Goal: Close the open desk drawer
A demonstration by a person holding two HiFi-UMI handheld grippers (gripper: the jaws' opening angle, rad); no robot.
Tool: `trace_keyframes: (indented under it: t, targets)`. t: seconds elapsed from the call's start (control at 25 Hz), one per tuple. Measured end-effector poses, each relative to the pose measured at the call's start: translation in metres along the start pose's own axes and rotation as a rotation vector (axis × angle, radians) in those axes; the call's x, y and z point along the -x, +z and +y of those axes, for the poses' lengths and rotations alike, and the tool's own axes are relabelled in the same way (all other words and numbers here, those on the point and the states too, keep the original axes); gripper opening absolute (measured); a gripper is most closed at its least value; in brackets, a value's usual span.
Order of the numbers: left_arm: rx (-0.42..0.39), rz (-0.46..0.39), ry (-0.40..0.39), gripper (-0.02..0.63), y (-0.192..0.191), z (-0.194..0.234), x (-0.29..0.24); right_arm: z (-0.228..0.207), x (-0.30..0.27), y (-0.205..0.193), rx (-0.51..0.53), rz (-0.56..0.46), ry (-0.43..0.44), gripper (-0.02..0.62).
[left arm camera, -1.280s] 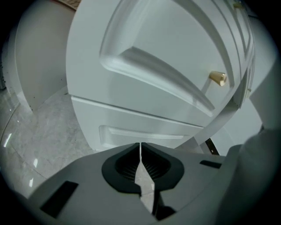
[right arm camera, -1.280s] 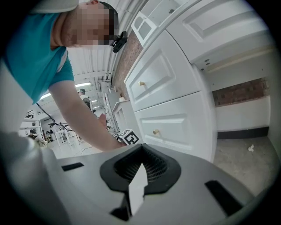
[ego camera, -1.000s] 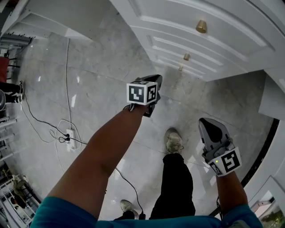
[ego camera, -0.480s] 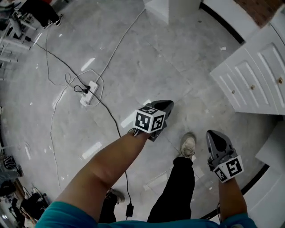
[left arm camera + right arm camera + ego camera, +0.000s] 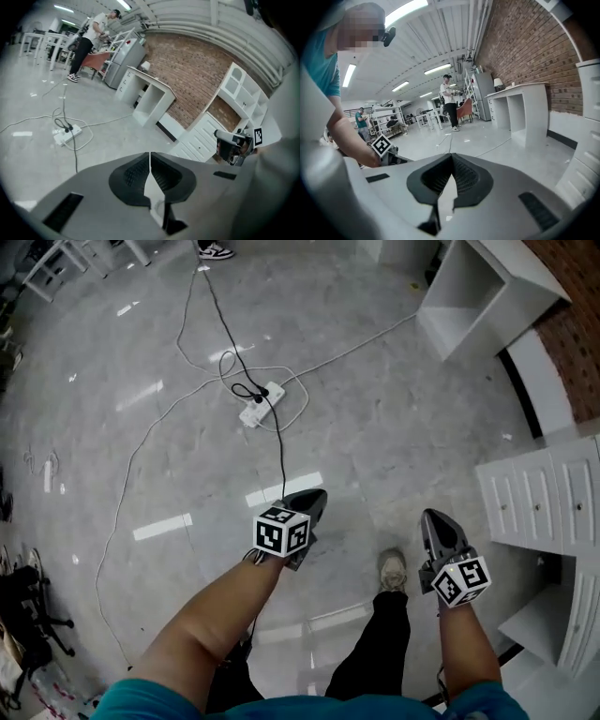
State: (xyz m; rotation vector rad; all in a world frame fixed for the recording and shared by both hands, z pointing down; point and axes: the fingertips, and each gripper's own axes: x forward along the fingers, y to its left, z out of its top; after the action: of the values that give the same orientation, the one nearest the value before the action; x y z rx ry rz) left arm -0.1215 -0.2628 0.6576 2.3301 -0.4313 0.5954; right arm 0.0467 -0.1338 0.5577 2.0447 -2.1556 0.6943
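Both grippers hang over the grey marble floor with nothing in them. My left gripper (image 5: 307, 505) is shut, its jaws meeting at the tip (image 5: 150, 157). My right gripper (image 5: 438, 529) is shut too (image 5: 451, 159). A white cabinet with small drawers and brass knobs (image 5: 539, 498) stands to the right of the right gripper, well apart from it; its drawer fronts look flush. It also appears in the left gripper view (image 5: 201, 138). A white desk (image 5: 487, 287) stands far off at the upper right. I cannot make out an open drawer.
A white power strip (image 5: 261, 404) with looping cables lies on the floor ahead. My own legs and a shoe (image 5: 392, 570) are below the grippers. A brick wall (image 5: 197, 70) runs behind the desk. People stand far back (image 5: 449, 101).
The view has swung away from the white drawer fronts, which were close above the grippers, toward the floor; the cabinet now sits at the right edge. Both grippers stay shut.
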Motion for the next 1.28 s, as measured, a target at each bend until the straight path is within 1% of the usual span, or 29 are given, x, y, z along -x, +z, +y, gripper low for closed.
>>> trace_keyframes:
  t: [0.12,0.24,0.36,0.52,0.68,0.76,0.92,1.12,1.28]
  targets:
    - [0.046,-0.062,0.046,0.021,0.016,0.024,0.073,0.052,-0.025,0.027,0.011,0.03,0.055,0.021]
    - [0.065,-0.148,0.108,0.021,0.045,0.048,0.148,0.105,-0.054,0.066,0.05,0.046,0.141,0.021]
    - [0.061,-0.233,0.189,0.021,0.079,0.064,0.222,0.148,-0.076,0.111,0.085,0.044,0.218,0.021]
    - [0.043,-0.332,0.274,0.021,0.123,0.068,0.326,0.205,-0.089,0.167,0.128,0.032,0.283,0.02]
    - [0.017,-0.412,0.349,0.021,0.163,0.054,0.414,0.251,-0.095,0.223,0.155,0.023,0.361,0.02]
    - [0.011,-0.437,0.377,0.021,0.174,0.043,0.454,0.273,-0.09,0.244,0.168,0.03,0.4,0.02]
    - [0.009,-0.505,0.417,0.021,0.19,0.023,0.527,0.322,-0.081,0.285,0.241,0.027,0.471,0.02]
    - [-0.037,-0.59,0.458,0.021,0.211,-0.011,0.584,0.357,-0.059,0.337,0.283,0.011,0.528,0.02]
    - [-0.139,-0.647,0.461,0.021,0.241,-0.044,0.61,0.371,-0.044,0.376,0.315,-0.021,0.553,0.02]
